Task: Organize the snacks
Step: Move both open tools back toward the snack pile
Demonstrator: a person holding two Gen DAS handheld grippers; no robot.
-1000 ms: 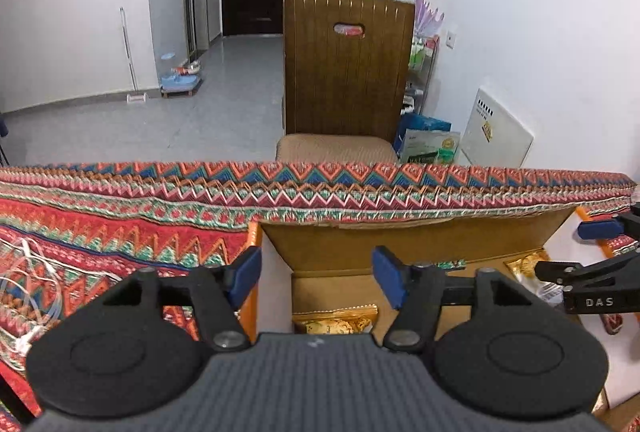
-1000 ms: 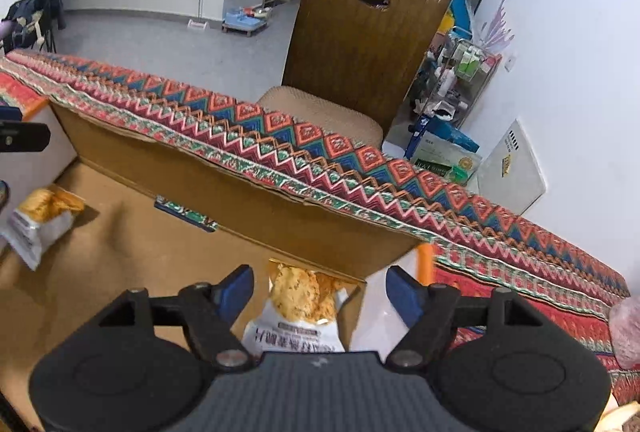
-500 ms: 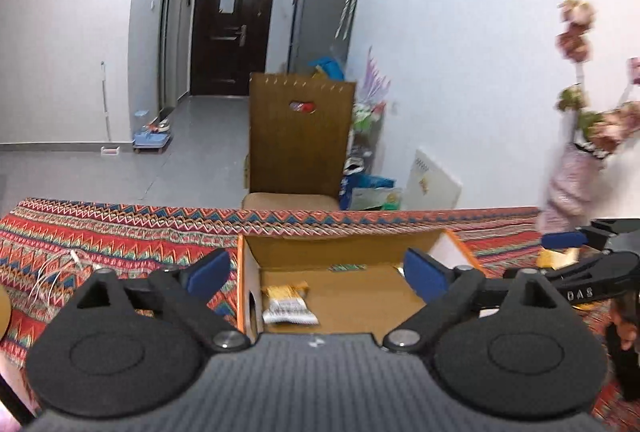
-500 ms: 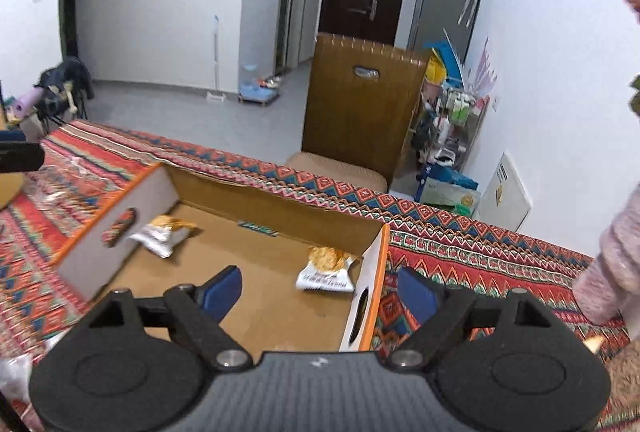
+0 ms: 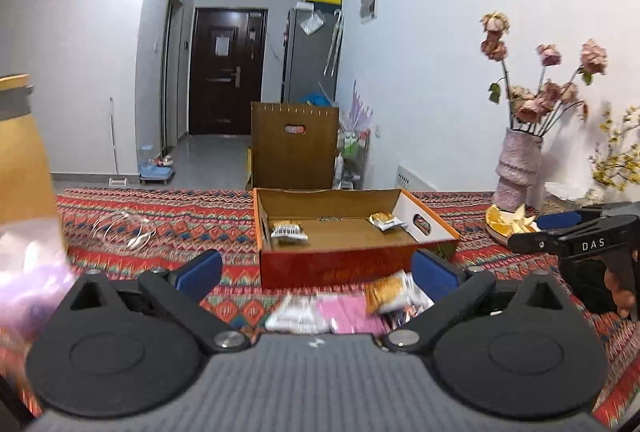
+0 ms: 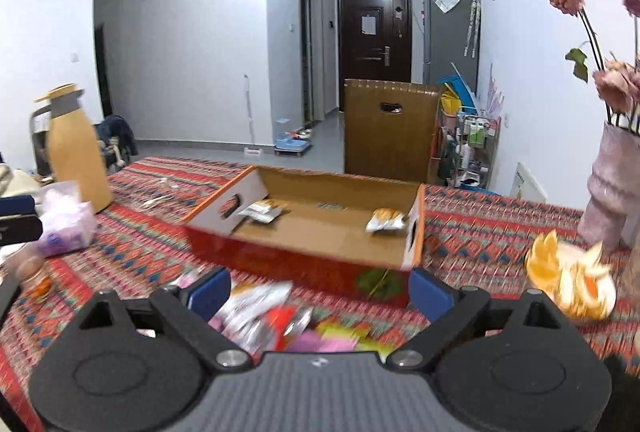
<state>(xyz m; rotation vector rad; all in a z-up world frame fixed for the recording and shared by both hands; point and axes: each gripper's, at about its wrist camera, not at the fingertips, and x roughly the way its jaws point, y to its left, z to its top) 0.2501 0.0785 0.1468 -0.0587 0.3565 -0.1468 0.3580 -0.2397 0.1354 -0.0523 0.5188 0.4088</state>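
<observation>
Both tongs opening, empty, snack pile (image 5: 360, 306) just below, box (image 5: 344, 232) beyond

One box (image 5: 340, 264), two snack packets (image 5: 289, 231) inside (loose pile (image 5: 360, 306) too blurred to count).

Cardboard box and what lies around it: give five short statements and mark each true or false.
1. The cardboard box holds two snack packets, one near each end: the left packet and the right packet. True.
2. A lid covers the box. False: it is open at the top.
3. A loose pile of snacks lies on the patterned tablecloth in front of the box. True.
4. The right gripper holds a packet. False: its jaws are opening, with nothing pinched between them.
5. The vase of flowers stands inside the box. False: it stands on the table, off to the box's right.
</observation>
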